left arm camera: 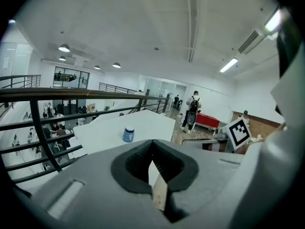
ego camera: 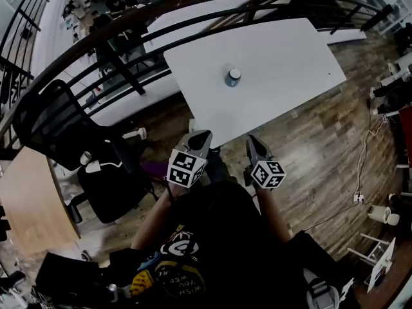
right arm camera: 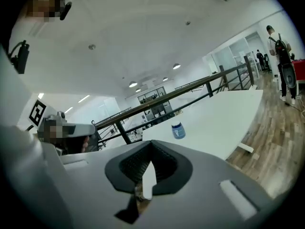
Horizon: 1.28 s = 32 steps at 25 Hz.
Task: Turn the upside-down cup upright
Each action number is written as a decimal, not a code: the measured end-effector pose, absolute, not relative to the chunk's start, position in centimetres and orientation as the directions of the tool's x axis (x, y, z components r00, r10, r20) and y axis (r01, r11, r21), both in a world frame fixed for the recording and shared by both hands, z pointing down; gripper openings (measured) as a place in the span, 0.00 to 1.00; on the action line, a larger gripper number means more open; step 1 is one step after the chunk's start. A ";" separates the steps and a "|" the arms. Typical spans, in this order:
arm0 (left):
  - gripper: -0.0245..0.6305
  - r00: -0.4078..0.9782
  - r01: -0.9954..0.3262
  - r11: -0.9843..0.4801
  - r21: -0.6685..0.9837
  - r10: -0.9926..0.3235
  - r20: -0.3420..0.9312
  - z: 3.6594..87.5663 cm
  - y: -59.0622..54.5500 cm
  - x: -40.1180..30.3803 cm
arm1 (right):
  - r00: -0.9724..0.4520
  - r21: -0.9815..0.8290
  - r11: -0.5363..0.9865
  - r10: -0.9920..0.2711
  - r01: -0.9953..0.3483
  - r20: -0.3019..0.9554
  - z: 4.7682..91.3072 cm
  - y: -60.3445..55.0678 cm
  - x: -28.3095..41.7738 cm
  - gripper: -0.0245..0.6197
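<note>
Left tool (ego camera: 200, 136) and right tool (ego camera: 254, 141) are clenched on nothing; the cup (ego camera: 232, 77), upper centre, looks light, stiff and probably slick, so I'd grip its sidewall.

Smooth cup (ego camera: 232, 77) on a matt, smooth table (ego camera: 283, 56); grained wood floor (ego camera: 322, 147); metal railing (left arm camera: 57, 93).

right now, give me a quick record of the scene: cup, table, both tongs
cup: blue with a white top, standing alone on the table, nothing touching it
table: white, on a wood floor
left tongs: shut, empty, by the table's near edge, away from the cup
right tongs: shut, empty, beside the left tongs
chair: black, left of the table
</note>
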<state>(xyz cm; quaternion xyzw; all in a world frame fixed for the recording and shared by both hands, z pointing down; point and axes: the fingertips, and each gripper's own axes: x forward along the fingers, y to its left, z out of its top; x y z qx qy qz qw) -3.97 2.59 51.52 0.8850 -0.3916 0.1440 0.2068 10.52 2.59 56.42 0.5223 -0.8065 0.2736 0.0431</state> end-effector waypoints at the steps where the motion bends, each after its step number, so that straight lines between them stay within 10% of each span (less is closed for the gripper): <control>1: 0.04 0.651 -0.755 -0.602 0.259 -0.640 0.409 51.1 4.0 -4.3 | -0.454 -0.396 0.313 -0.824 -0.863 0.338 55.3 3.9 9.6 0.04; 32: 0.04 0.658 -0.740 -0.647 0.182 -0.644 0.390 51.1 16.1 -3.3 | -0.408 -0.264 0.341 -0.873 -0.903 0.269 51.5 17.4 6.9 0.04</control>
